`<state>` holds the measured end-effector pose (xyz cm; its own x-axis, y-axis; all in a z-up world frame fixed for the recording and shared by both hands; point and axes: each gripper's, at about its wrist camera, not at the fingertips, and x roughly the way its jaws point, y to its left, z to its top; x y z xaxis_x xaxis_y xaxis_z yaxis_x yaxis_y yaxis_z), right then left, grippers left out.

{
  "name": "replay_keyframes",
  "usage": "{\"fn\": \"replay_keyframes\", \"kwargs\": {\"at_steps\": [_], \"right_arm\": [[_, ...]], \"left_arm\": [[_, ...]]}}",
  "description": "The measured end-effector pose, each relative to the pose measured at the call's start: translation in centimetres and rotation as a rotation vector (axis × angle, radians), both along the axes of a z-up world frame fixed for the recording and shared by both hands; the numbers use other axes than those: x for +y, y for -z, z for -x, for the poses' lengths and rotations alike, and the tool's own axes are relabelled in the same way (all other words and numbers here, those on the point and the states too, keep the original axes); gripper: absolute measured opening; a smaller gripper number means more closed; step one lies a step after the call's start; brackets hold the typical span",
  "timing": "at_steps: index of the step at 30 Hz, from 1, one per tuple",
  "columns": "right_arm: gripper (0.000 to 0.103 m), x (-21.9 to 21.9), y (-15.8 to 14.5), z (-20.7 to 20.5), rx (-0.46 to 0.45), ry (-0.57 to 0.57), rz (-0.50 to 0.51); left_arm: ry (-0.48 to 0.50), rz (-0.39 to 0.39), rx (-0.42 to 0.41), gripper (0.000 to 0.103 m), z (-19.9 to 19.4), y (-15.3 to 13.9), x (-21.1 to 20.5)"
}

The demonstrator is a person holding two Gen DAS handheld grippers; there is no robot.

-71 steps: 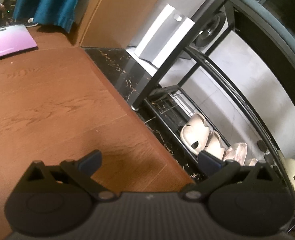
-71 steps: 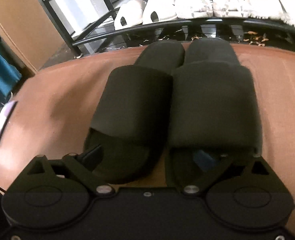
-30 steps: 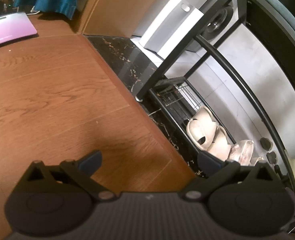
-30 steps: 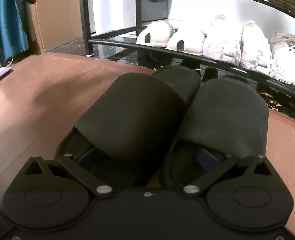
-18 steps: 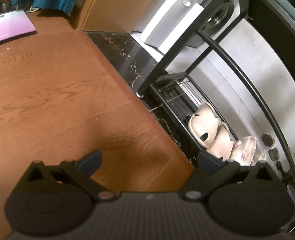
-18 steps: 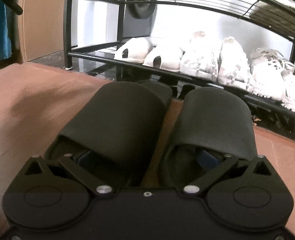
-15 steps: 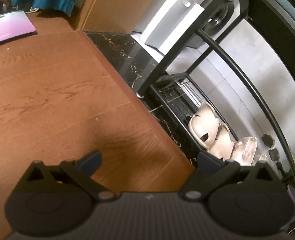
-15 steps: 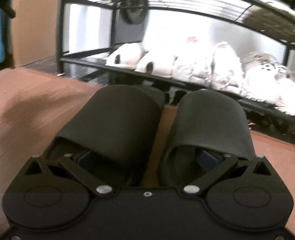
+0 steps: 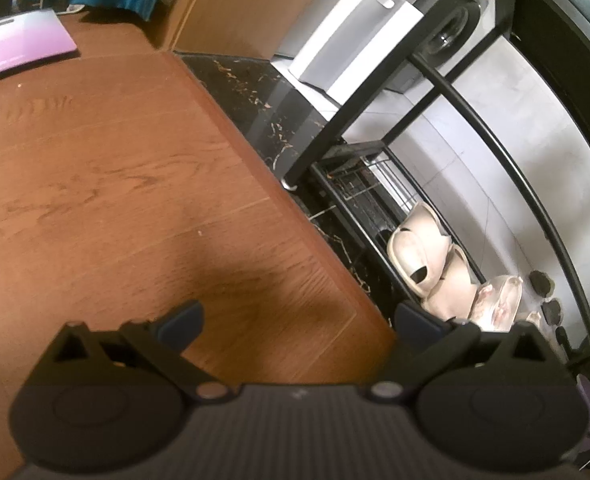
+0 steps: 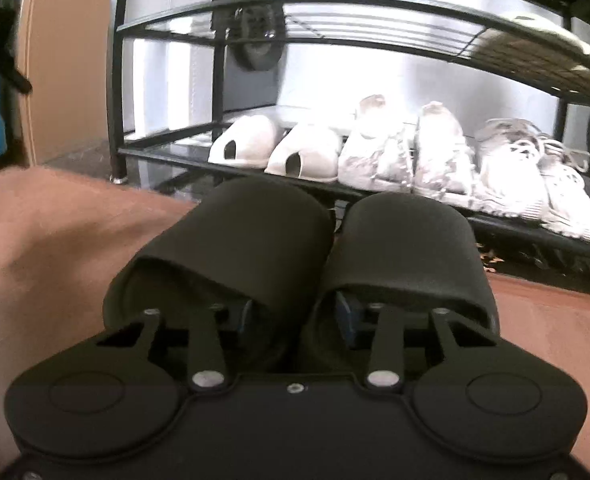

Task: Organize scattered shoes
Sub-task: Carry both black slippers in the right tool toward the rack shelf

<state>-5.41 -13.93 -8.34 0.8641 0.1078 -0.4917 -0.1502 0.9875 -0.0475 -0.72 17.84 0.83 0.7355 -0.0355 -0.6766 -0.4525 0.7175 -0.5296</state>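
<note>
right gripper (image 10: 293, 314) – apparently clamping black slippers (image 10: 407, 248)

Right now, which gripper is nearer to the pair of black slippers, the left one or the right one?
Right. The right gripper has one finger inside each of the black slippers, pinching them together. The left gripper hangs open above the wooden floor; no slippers appear in its view.

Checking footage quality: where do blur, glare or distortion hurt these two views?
Right wrist: white shoes on the rack are washed out by backlight and softly blurred; black slippers lack detail. Left wrist: sharper, though fisheye bends the rack rails.
</note>
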Motion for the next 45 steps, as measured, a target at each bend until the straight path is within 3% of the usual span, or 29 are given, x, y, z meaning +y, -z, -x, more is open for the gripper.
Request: {"fn": "replay_keyframes", "kwargs": {"at_steps": [6,12,21,25,28,31,34,42,45], "right_arm": [[0.041,0.5,-1.2,2.8,0.028,-0.052,-0.012],[0.042,0.4,-5.1,5.1,-0.027,-0.150,0.004],[0.043,0.4,-8.4,7.4,-0.084,-0.076,-0.070],[0.043,0.3,-11.4,8.0,-0.080,-0.061,-0.169],[0.043,0.2,-12.8,8.6,-0.164,-0.072,-0.123],[0.043,0.2,-14.5,8.3,-0.258,-0.092,-0.067],[0.043,-0.4,-16.6,6.4,-0.294,-0.081,-0.089],[0.046,-1.1,-19.2,3.7,-0.276,-0.050,-0.146],[0.046,-0.2,-19.2,5.0,-0.250,-0.112,-0.120]], "left_arm": [[-0.009,0.016,-0.017,0.102,0.5,-0.4,0.2],[-0.029,0.001,-0.071,0.102,1.8,-1.7,0.0],[-0.011,-0.096,-0.072,0.102,2.3,-3.1,-1.4],[-0.076,-0.093,-0.083,0.102,3.1,-3.7,-0.9],[-0.123,-0.103,-0.100,0.102,3.7,-4.0,-0.6],[-0.140,-0.101,-0.096,0.102,3.8,-4.0,-0.3],[-0.131,-0.106,-0.093,0.102,3.6,-3.9,-0.4],[-0.108,-0.131,-0.082,0.102,2.7,-3.2,-0.6],[-0.118,-0.104,-0.051,0.102,2.3,-2.5,-0.2]]}}
